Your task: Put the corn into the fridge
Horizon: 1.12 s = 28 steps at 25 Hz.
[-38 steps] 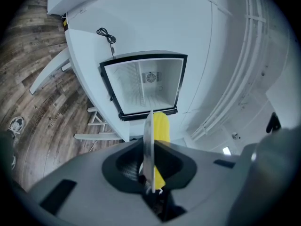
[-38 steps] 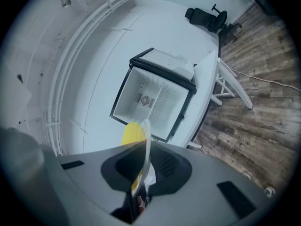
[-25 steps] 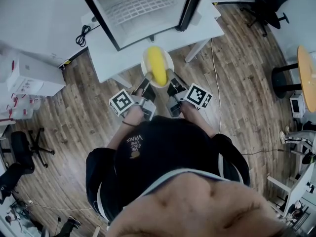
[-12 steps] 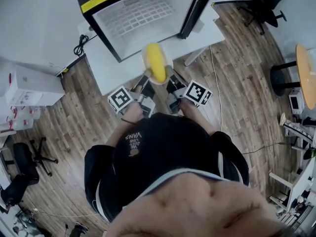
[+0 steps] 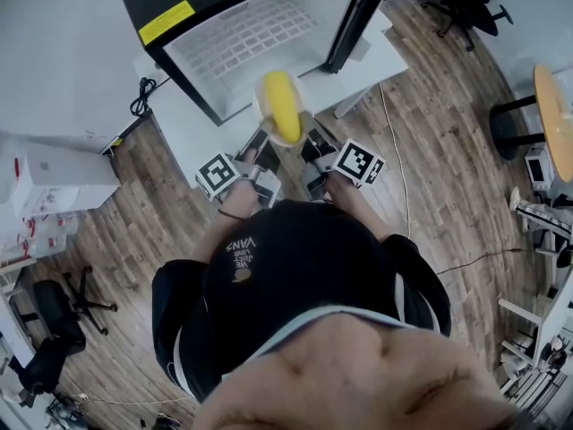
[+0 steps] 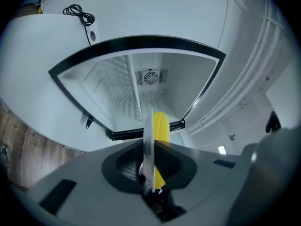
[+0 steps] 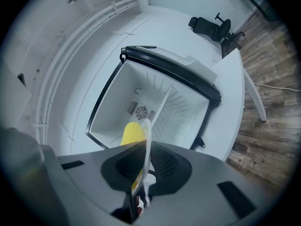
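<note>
Head view: a yellow corn cob [image 5: 281, 106] lies on a small round white plate [image 5: 260, 107]. The plate is carried in front of the person's chest, between the two grippers. The left gripper [image 5: 257, 141] has its fingers closed on the plate's near-left rim, and the right gripper [image 5: 310, 140] grips the near-right rim. Just beyond the plate stands a black mini fridge with a white interior [image 5: 251, 34]. Its black door [image 5: 358, 12] is swung open to the right. The fridge sits on a white bench [image 5: 192, 128], and the cob hangs over the bench's near part, outside the cabinet. A white wire shelf [image 5: 260, 21] shows inside.

Left gripper view: the plate [image 6: 147, 145] appears edge-on, pinched between the closed fingers of the left gripper [image 6: 149, 175]. The corn cob [image 6: 162, 126] rests against its right face. Straight ahead is the open fridge [image 6: 103, 86], with a wire shelf and a round fan grille [image 6: 150, 77] on its back wall. A coiled black cable [image 6: 79, 14] lies on the bench [image 6: 37, 79] beyond the fridge.

Right gripper view: the right gripper [image 7: 140, 185] clamps the plate [image 7: 147, 142], again edge-on, with the corn cob [image 7: 131, 134] on its left face. The fridge [image 7: 188, 112] cavity fills the middle, its fan grille [image 7: 141, 112] visible. A black office chair [image 7: 214, 25] stands beyond the bench [image 7: 233, 107].
</note>
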{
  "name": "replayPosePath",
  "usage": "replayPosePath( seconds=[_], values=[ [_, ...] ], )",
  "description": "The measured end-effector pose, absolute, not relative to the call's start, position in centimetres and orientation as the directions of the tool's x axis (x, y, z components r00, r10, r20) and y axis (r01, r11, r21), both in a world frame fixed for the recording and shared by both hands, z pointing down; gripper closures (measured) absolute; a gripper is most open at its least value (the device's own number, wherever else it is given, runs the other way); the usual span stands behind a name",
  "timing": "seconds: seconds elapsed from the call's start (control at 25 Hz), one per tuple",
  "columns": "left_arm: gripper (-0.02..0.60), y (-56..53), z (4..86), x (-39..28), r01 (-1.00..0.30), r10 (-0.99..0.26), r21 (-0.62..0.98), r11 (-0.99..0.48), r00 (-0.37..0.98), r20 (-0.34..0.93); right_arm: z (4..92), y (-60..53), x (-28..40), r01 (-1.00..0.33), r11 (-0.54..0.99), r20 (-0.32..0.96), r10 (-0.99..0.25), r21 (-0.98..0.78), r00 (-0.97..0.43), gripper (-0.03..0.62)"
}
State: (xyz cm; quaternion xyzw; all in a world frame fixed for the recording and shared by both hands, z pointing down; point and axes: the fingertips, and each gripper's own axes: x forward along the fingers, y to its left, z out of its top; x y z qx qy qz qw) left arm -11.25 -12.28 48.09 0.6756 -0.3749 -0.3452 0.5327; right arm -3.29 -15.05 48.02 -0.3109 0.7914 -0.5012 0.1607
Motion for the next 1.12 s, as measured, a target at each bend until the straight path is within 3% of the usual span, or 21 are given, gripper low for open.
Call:
replayPosePath(
  seconds=[0.4, 1.12],
  values=[
    [0.546, -13.2, 48.0, -11.8, -0.121, -0.880, 0.981, -0.152, 0.468, -0.079, 48.0, -16.0, -4.0, -0.331, 0.309, 0.059, -0.646, -0.892, -0.761, 0.563],
    [0.546, -18.3, 47.3, -13.5, -0.147, -0.937, 0.979, -0.140, 0.338, -0.083, 46.9, -22.3, -6.1, -0.291, 0.373, 0.058, -0.524, -0.881, -0.850, 0.563]
  ],
)
